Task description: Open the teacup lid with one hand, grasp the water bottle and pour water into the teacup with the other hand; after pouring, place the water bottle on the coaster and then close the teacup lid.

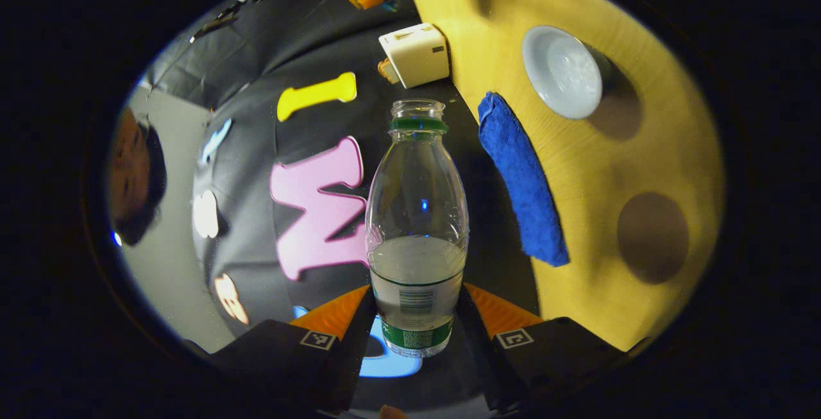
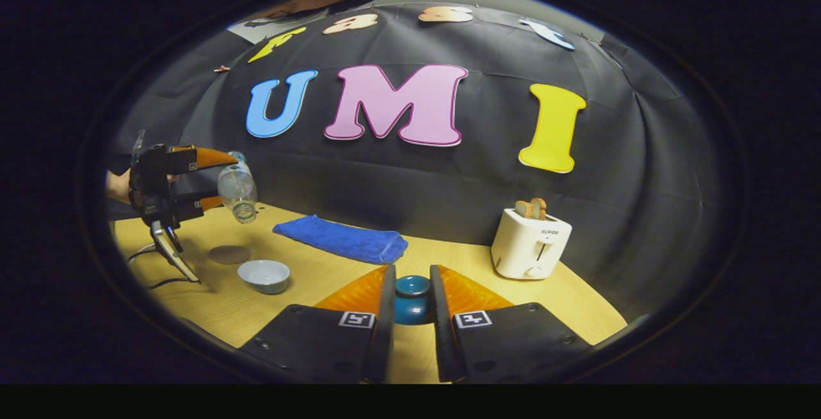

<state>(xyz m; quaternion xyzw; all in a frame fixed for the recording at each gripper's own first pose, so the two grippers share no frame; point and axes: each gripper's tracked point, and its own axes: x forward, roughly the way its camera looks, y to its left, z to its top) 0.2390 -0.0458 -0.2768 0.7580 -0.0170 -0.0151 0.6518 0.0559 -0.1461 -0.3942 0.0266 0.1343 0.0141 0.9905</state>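
Note:
My left gripper [image 1: 417, 294] is shut on a clear water bottle [image 1: 417, 213], uncapped and partly filled. In the right gripper view that left gripper [image 2: 215, 181] holds the bottle [image 2: 237, 193] tilted, mouth down, above the pale grey teacup [image 2: 264, 276]; I cannot make out a stream of water. The teacup [image 1: 561, 72] stands open on the yellow table [image 1: 641, 143]. A round brown coaster [image 2: 229, 254] lies just left of the cup and shows bare in the left gripper view [image 1: 653, 236]. My right gripper [image 2: 412, 270] is shut on the dark blue teacup lid [image 2: 412, 300], just above the table.
A folded blue cloth [image 2: 340, 239] lies behind the cup near the wall. A white toaster [image 2: 531, 242] with bread stands at the back right. A cable [image 2: 144, 255] trails over the table's left edge. A person's head [image 1: 131, 175] shows past the booth wall.

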